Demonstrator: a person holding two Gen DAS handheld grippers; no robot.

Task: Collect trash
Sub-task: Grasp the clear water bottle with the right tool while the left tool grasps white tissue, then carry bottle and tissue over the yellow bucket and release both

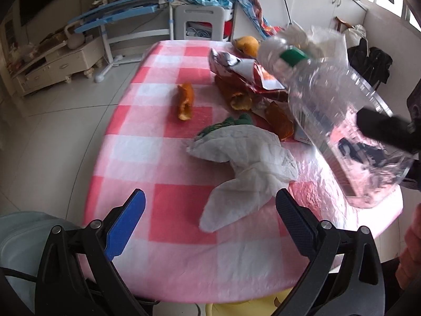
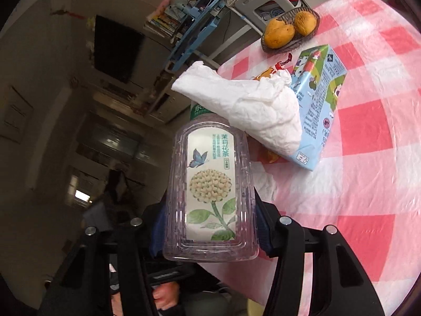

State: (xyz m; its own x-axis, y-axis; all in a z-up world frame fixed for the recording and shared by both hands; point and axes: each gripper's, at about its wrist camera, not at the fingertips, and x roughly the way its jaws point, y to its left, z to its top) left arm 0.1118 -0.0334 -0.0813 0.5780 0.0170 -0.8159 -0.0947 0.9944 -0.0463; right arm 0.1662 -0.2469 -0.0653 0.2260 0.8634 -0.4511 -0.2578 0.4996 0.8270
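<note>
Right hand-held gripper [image 2: 210, 226] clamped on empty plastic bottle [image 2: 210, 184], frame centre, above counter [image 2: 368, 158]: light, slick, crushable; hold mid-body. Left hand-held gripper [image 1: 210, 218] spread, lower frame, over soft tissue [image 1: 247, 168].

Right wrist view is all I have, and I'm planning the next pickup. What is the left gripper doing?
Observer: The left gripper is open and empty, over the near end of the table.
Operator: Any trash close to it?
Observer: A crumpled white tissue lies on the cloth just ahead of its fingers.
Operator: Anything farther back that I can't see?
Observer: A piece of orange peel lies alone mid-table, with a red snack wrapper behind it to the right.
</note>
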